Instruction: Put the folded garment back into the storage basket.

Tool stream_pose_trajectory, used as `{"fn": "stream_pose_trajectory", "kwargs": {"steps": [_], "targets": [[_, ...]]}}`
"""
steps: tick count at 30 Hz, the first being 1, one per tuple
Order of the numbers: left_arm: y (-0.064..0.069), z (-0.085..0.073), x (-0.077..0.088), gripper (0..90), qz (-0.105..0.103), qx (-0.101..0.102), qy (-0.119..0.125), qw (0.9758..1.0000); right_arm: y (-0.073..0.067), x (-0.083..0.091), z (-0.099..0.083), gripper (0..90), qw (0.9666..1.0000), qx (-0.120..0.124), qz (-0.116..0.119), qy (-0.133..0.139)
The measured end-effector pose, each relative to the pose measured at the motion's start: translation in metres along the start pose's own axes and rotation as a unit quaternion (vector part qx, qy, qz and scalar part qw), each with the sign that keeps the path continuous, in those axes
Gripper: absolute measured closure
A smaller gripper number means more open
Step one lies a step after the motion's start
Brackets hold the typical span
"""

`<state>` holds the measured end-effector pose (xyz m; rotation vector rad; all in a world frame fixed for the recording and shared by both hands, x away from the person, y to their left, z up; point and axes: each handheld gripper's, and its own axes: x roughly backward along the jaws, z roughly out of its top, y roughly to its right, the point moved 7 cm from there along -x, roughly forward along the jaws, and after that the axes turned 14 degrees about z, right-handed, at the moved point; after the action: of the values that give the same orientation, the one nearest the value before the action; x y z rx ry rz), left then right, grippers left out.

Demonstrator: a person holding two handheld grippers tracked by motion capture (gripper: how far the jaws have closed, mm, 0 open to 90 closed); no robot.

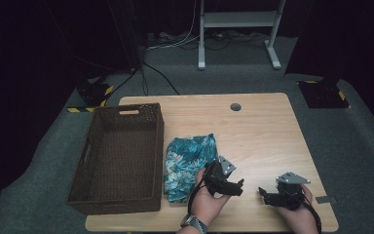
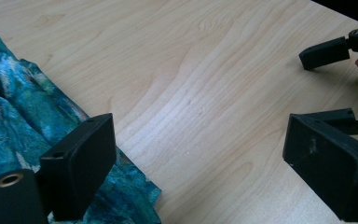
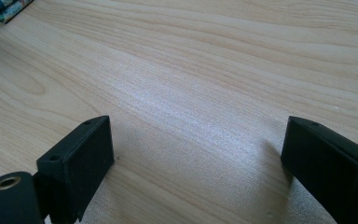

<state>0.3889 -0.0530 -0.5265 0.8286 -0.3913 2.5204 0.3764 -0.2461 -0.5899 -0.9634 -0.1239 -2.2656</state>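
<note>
A brown wicker basket [image 1: 119,161] sits at the left of the tabletop [image 1: 253,131], and nothing shows inside it. Just beside its right wall lies the cloth [image 1: 187,165] — a teal, flower-printed piece, crumpled flat on the wood. The left gripper [image 1: 231,186] is held at the cloth's lower right edge, turned toward the right; in the left gripper view its jaws stand wide with bare wood between them, and the cloth [image 2: 23,135] lies behind the left jaw. Farther right, near the front edge, the right gripper [image 1: 269,196] points back toward the left one — jaws wide too, nothing between them, a cloth corner [image 3: 2,8] far off.
</note>
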Motion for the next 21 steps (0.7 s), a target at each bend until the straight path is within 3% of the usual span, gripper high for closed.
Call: {"fn": "stream_pose_trajectory", "kwargs": {"steps": [10, 21], "targets": [[-0.026, 0.006, 0.002, 10.5, 0.023, 0.017, 0.011, 0.9995, 0.000, 0.000, 0.000, 9.3, 1.0000, 0.001, -0.001, 0.000], [-0.055, 0.007, -0.001, 11.8, 0.044, 0.047, 0.004, 0.9979, 0.002, -0.002, 0.002, 8.2, 1.0000, -0.001, -0.002, -0.001]]}}
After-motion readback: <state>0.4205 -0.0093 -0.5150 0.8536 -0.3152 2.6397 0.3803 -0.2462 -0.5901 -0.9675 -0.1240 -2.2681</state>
